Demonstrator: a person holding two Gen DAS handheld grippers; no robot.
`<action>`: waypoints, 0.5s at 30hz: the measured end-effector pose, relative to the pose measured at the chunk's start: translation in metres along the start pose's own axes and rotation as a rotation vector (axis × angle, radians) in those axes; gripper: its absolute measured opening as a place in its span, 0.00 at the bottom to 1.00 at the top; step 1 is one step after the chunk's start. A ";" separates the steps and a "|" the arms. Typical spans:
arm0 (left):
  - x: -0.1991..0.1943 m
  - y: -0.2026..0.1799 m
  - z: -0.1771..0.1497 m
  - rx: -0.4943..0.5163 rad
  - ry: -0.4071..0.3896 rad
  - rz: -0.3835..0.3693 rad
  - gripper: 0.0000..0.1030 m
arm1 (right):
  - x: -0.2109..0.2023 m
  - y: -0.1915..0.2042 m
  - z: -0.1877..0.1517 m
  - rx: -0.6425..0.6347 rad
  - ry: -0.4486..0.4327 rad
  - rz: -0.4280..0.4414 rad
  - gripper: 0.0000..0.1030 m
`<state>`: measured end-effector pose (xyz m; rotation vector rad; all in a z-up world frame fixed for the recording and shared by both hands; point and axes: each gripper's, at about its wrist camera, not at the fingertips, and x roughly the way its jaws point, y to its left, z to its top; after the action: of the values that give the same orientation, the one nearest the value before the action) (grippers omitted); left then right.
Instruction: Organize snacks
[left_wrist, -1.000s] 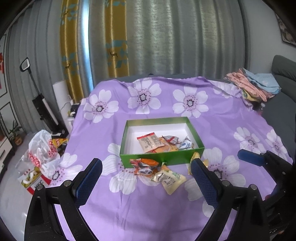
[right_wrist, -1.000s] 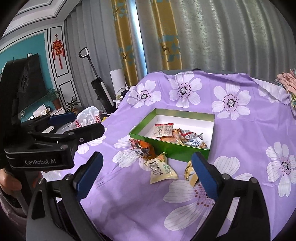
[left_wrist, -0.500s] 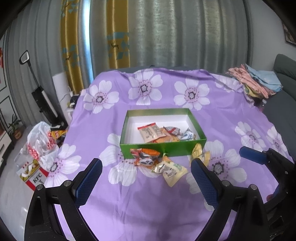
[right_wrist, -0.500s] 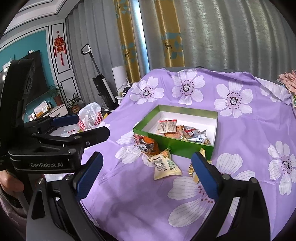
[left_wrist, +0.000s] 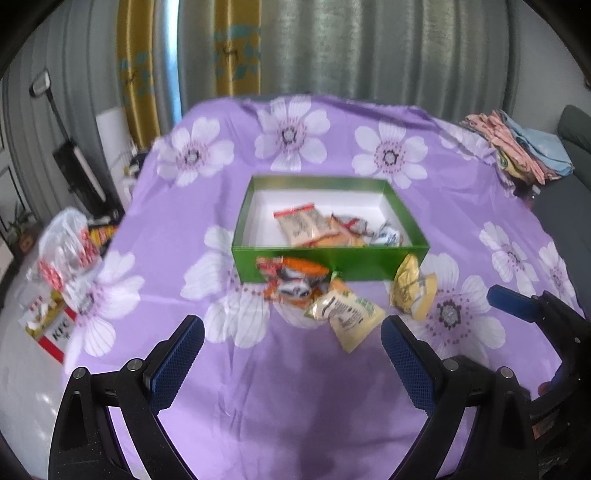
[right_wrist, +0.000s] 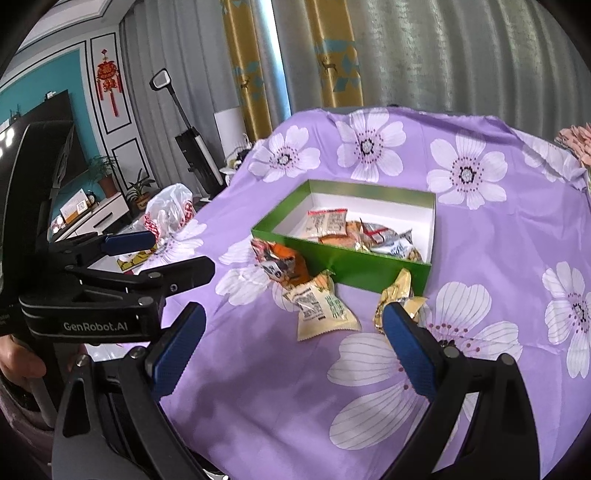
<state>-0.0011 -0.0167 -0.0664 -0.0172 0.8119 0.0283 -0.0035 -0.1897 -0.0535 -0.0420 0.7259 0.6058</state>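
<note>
- Behind the table you face grey curtains (right_wrist: 461, 55) with yellow patterned panels (right_wrist: 332, 48).
- To your left a teal wall (right_wrist: 44, 85) carries a dark television (right_wrist: 55, 110) above a white cabinet (right_wrist: 96, 216).
- A grey sofa (left_wrist: 576, 129) sits at your right.

the green box (left_wrist: 328, 264) sits mid-table on the purple cloth (left_wrist: 280, 398). in front of the box three packets crowd its near wall: an orange packet (left_wrist: 295, 277) touching the wall, a cream packet (left_wrist: 347, 314) just nearer, and a gold packet (left_wrist: 410, 288) by the right front corner. nearer than these, the cloth lies bare. left of the box and behind it the cloth is bare too. inside the box, snacks (right_wrist: 354, 232) fill the right and near part; its far left corner is bare.
</note>
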 end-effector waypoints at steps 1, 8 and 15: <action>0.007 0.005 -0.003 -0.015 0.022 -0.008 0.93 | 0.003 -0.001 -0.002 0.002 0.009 -0.003 0.94; 0.048 0.033 -0.029 -0.147 0.157 -0.183 0.93 | 0.033 -0.015 -0.021 0.033 0.101 -0.012 0.94; 0.072 0.040 -0.035 -0.268 0.192 -0.367 0.93 | 0.065 -0.023 -0.037 0.048 0.175 0.023 0.93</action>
<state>0.0220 0.0239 -0.1429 -0.4271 0.9814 -0.2147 0.0240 -0.1847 -0.1269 -0.0429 0.9115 0.6119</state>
